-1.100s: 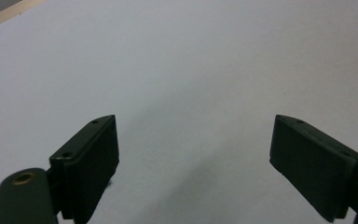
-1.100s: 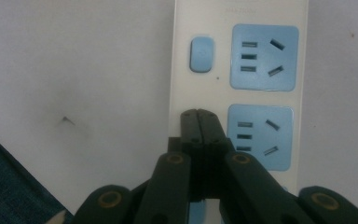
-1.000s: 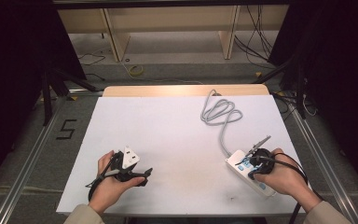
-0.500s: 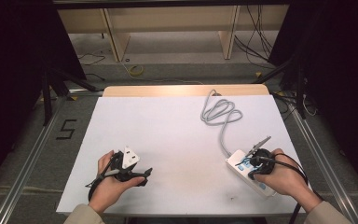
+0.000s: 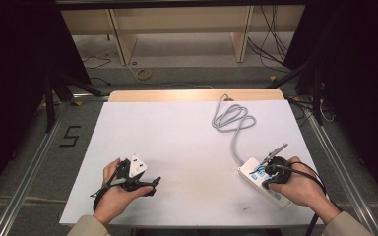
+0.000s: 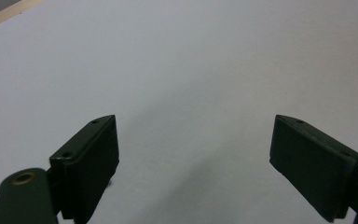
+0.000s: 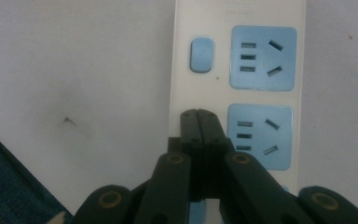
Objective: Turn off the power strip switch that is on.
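The left gripper (image 5: 150, 184) sits low over the white table (image 5: 187, 147) with its 2 jaws spread wide apart and only bare tabletop between them. The right gripper (image 7: 199, 116) has its jaws pressed together, gripping nothing, directly above the power strip (image 7: 240, 88), beside 1 of its 2 blue sockets. The strip's grey cord (image 5: 231, 123) lies coiled ahead of it.

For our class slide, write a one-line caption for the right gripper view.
Right gripper, jaws shut, poised over a white power strip with blue sockets on the white table.
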Motion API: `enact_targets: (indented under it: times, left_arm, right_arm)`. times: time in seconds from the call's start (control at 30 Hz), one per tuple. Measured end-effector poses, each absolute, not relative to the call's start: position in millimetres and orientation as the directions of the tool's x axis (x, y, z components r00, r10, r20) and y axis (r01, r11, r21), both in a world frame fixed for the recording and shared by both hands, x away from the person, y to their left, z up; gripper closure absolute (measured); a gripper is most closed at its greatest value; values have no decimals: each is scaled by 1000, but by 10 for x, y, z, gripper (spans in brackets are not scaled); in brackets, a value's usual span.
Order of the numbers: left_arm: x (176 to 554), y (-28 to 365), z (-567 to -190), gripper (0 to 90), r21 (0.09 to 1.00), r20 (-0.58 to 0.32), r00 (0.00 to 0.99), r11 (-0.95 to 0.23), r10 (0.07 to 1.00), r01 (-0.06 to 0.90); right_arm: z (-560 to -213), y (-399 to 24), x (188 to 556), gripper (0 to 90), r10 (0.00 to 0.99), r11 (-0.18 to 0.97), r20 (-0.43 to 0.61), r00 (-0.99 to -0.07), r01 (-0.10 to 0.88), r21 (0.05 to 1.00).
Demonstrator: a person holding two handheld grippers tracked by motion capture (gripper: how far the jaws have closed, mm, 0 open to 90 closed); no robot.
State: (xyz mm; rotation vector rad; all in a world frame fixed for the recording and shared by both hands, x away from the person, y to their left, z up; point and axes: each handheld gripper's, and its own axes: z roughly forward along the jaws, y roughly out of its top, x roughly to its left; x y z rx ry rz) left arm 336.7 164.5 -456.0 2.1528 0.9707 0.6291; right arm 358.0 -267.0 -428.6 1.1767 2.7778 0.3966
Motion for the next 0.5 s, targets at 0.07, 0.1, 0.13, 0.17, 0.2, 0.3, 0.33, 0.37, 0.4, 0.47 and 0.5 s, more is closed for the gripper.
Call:
enact_targets:
  times: [0.07, 0.1, 0.13, 0.17, 0.2, 0.3, 0.33, 0.37, 0.4, 0.47, 0.5]
  left_arm:
    - [3368, 1646, -4560, 151, 747, 145, 604, -487, 784, 453]
    - [3368, 1645, -4561, 151, 747, 145, 603, -486, 784, 453]
    - [3368, 1646, -4560, 151, 747, 145, 603, -486, 785, 453]
    - [3368, 1646, -4560, 151, 747, 145, 603, -486, 784, 453]
    - [3368, 1646, -4559, 151, 747, 146, 603, -487, 784, 453]
    - [3366, 1646, -4558, 151, 746, 145, 603, -487, 784, 454]
    - [3366, 1646, -4559, 151, 747, 145, 603, -486, 785, 453]
    - [3366, 1647, -4558, 151, 746, 146, 603, -487, 784, 453]
    - [3366, 1647, -4558, 151, 746, 146, 603, -487, 784, 453]
    - [3368, 1647, -4559, 151, 747, 146, 604, -487, 784, 453]
    - [3367, 1646, -4560, 151, 747, 145, 603, -486, 785, 454]
  right_arm:
    - [-4288, -2673, 3581, 900, 717, 667, 12, -697, 691, 280]
    - [-4286, -2675, 3582, 900, 718, 666, 14, -696, 692, 278]
    - [-4285, -2676, 3582, 900, 718, 666, 15, -696, 692, 278]
    - [-4285, -2677, 3582, 900, 716, 667, 15, -697, 691, 278]
    - [-4285, -2676, 3581, 900, 717, 667, 14, -697, 691, 279]
    - [-4286, -2675, 3581, 900, 715, 669, 12, -699, 688, 281]
    - [-4285, -2675, 3580, 900, 715, 669, 12, -699, 688, 281]
    - [-4285, -2675, 3580, 900, 715, 669, 12, -699, 688, 281]
    - [-4285, -2675, 3581, 900, 715, 669, 13, -699, 688, 281]
    - [-4284, -2677, 3582, 900, 715, 668, 15, -699, 689, 280]
    - [-4284, -2678, 3581, 900, 716, 667, 15, -698, 691, 279]
